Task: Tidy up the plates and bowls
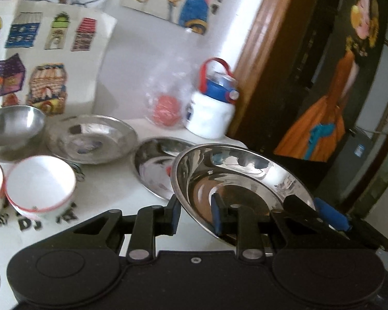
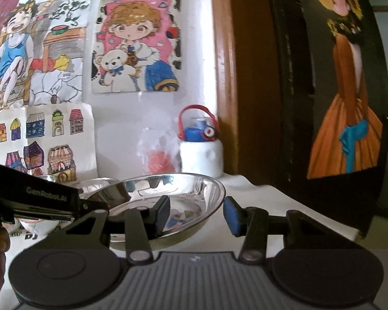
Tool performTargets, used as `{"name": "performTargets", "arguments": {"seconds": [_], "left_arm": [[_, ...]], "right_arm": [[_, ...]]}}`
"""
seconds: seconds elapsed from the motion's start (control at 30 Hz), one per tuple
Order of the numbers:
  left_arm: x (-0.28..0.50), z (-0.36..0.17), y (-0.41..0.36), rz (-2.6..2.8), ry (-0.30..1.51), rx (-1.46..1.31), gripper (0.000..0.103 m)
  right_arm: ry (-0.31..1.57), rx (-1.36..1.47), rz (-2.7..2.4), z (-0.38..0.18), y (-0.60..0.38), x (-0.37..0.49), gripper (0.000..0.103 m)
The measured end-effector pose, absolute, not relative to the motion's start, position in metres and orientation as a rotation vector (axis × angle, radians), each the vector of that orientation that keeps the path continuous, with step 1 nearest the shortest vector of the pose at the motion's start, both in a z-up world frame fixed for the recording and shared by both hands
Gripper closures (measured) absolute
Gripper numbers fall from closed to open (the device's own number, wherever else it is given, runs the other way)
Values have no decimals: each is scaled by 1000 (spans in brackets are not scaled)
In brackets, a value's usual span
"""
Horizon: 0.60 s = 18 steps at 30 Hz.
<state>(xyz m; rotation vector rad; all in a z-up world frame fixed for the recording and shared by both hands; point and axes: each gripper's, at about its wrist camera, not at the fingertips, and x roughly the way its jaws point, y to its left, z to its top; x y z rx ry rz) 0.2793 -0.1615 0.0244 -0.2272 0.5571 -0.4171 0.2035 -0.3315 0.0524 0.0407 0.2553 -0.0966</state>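
Straddling the rim of a raised steel plate (image 1: 240, 178), the left gripper (image 1: 196, 213) has its jaws moderately parted, one blue pad outside the rim and one inside the dish; no squeeze on the metal is visible. The right gripper (image 2: 198, 213) likewise stands open across the same plate (image 2: 178, 193), its left finger (image 2: 161, 215) inside the dish and its right finger beyond the rim, at 3 o'clock of it. The plate is tilted and held clear of the white table (image 1: 111, 178). At 9 o'clock of it in the left view a second steel plate (image 1: 155, 165) lies flat, partly hidden behind it. Further round, toward 10 o'clock, sit a third steel plate (image 1: 93, 139) and a steel bowl (image 1: 14, 124). At 8 o'clock stand two white bowls (image 1: 42, 183) with red rims. At 12 o'clock, by the wall, stand a white bottle (image 1: 212, 106) with a blue lid and a clear bag (image 1: 165, 98). Coloured drawings (image 2: 137, 41) cover the wall.
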Motion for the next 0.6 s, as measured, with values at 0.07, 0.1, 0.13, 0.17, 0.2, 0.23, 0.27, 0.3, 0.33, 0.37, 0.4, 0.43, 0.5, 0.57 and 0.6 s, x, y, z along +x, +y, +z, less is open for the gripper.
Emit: {"name": "performTargets", "arguments": {"seconds": [0.07, 0.1, 0.13, 0.17, 0.2, 0.23, 0.27, 0.3, 0.33, 0.37, 0.4, 0.43, 0.5, 0.57, 0.6], "left_arm": [[288, 24, -157, -383, 544, -225, 76], [292, 23, -155, -368, 536, -220, 76], [296, 23, -154, -352, 527, -213, 76], [300, 22, -153, -343, 524, -210, 76], [304, 21, -152, -335, 521, -208, 76], [308, 20, -151, -328, 519, -203, 76], [313, 19, -151, -319, 522, -198, 75], [317, 18, -151, -313, 526, -195, 75], [321, 16, -151, -311, 530, -193, 75], [324, 15, -151, -310, 531, -188, 75], [327, 15, -152, -306, 528, -178, 75], [329, 14, -154, -300, 525, -167, 75], [334, 12, -157, -288, 512, -143, 74], [337, 11, -160, -306, 502, -125, 75], [339, 11, -163, -311, 503, -118, 76]], "right_arm": [[248, 33, -80, 51, -325, 214, 52], [249, 34, -73, 49, -323, 220, 52], [256, 39, -66, 48, -321, 227, 52], [261, 45, -62, 46, -320, 232, 52], [267, 53, -59, 44, -319, 238, 52], [277, 64, -57, 42, -318, 244, 52], [288, 81, -51, 41, -319, 249, 52], [294, 96, -44, 39, -319, 253, 52], [296, 112, -37, 39, -321, 257, 52], [300, 122, -35, 39, -322, 261, 52], [303, 124, -34, 38, -322, 265, 52], [310, 122, -36, 37, -322, 269, 52], [327, 116, -36, 36, -320, 277, 52], [326, 122, -4, 35, -319, 282, 60], [331, 134, 29, 36, -318, 285, 61]]}}
